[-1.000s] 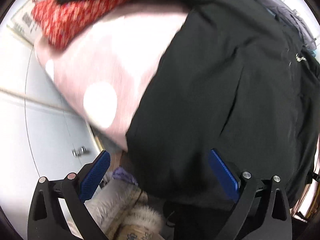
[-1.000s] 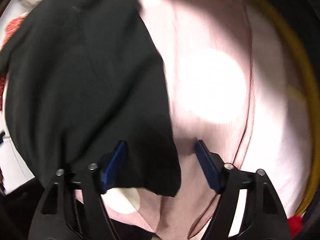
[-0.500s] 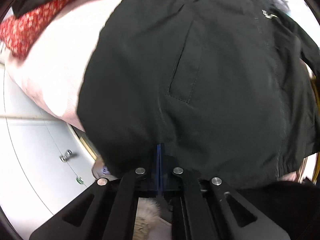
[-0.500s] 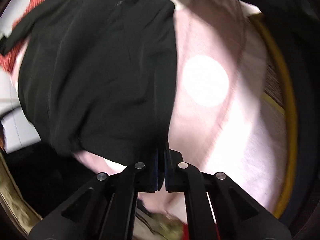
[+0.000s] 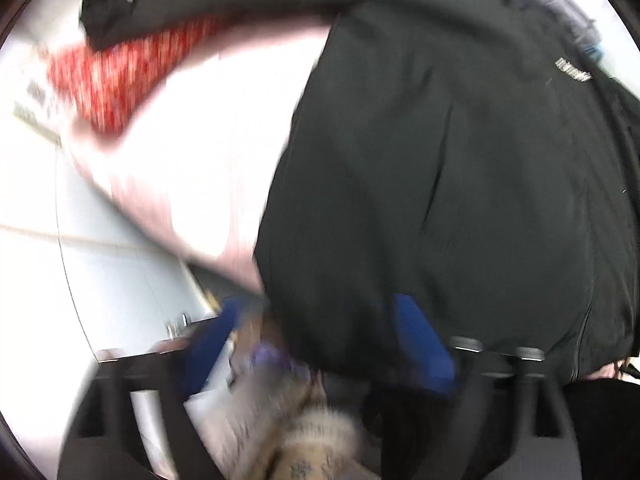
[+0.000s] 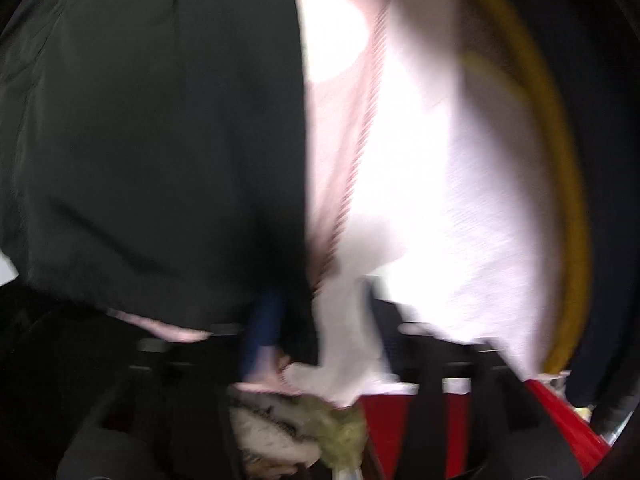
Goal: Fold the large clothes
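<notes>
we find the black jacket [image 5: 440, 184] lying spread over a pink spotted cover [image 5: 208, 152], its hem at the near edge, close under both tools. we take the jacket as our landmark. in the left wrist view the left tool [image 5: 320, 344] has its blue pads apart; its jaws have just been opening, and the jacket hem passes in front of the gap without being pinched, so far as the blur allows. in the right wrist view the right tool [image 6: 316, 320] sits at the jacket's right edge, where black cloth meets the pink cover; its jaws have likewise just been opening, one blue pad showing, and we see nothing clamped. beyond the jacket's far left corner a red patterned cloth [image 5: 120, 76] lies under one sleeve. below the hem a fur-trimmed garment [image 5: 304, 432] is heaped. a yellow curved rim [image 6: 560, 160] runs well to the jacket's right.

our judgement: the hem appears released, the jacket lies largely flat, and no completed fold is visible. sleeves and body remain to be folded.
</notes>
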`<state>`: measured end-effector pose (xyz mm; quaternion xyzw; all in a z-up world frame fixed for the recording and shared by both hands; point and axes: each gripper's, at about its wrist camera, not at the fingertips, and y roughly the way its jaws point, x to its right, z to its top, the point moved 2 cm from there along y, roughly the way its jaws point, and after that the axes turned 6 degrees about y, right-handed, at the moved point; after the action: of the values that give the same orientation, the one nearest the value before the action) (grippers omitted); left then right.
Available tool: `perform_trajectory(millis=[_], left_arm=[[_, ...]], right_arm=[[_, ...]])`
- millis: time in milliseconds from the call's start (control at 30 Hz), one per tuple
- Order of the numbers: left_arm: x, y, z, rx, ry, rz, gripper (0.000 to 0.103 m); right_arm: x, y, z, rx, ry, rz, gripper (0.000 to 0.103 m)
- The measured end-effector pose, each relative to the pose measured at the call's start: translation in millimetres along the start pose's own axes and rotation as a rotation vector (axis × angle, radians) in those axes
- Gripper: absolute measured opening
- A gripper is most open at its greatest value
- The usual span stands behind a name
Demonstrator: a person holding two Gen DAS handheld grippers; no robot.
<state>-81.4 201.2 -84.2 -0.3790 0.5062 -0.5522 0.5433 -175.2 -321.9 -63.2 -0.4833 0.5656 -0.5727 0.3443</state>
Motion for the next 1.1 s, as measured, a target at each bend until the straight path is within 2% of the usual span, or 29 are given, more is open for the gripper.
perform_trajectory(millis=[33, 133, 233, 400, 533, 600, 667, 733, 900, 1100], left_arm=[[6, -5, 8, 0.024, 0.020, -0.002, 0.086], [28, -5, 30, 0.017, 0.060, -0.028, 0.086], [44, -3, 34, 0.035, 0.091, -0.056, 0.086], [84, 29, 45, 0.019, 0.176, -0.094, 0.088], [116, 53, 53, -0.025, 0.238, -0.103, 0.089], [124, 63, 51, -0.051, 0.252, -0.097, 0.089], [127, 72, 48, -0.063, 0.246, -0.088, 0.096], [125, 76, 45, -0.052, 0.221, -0.087, 0.098], [108, 89, 40, -0.060, 0.102, -0.201, 0.098], [116, 93, 46, -0.111, 0.122, -0.168, 0.098]], right_arm=[[0, -7, 5, 0.024, 0.002, -0.006, 0.074], [-8, -38, 26, 0.117, -0.005, 0.022, 0.074], [-45, -54, 50, 0.157, -0.103, 0.096, 0.080], [-108, -37, 68, 0.109, -0.261, 0.152, 0.081], [-133, -11, 68, 0.068, -0.328, 0.099, 0.081], [-143, -1, 83, 0.052, -0.336, 0.076, 0.081], [-149, 11, 82, 0.023, -0.345, 0.048, 0.082], [-154, 23, 75, 0.005, -0.339, 0.041, 0.087], [-128, 52, 84, -0.067, -0.282, 0.067, 0.097], [-103, 83, 111, -0.127, -0.216, 0.147, 0.098]])
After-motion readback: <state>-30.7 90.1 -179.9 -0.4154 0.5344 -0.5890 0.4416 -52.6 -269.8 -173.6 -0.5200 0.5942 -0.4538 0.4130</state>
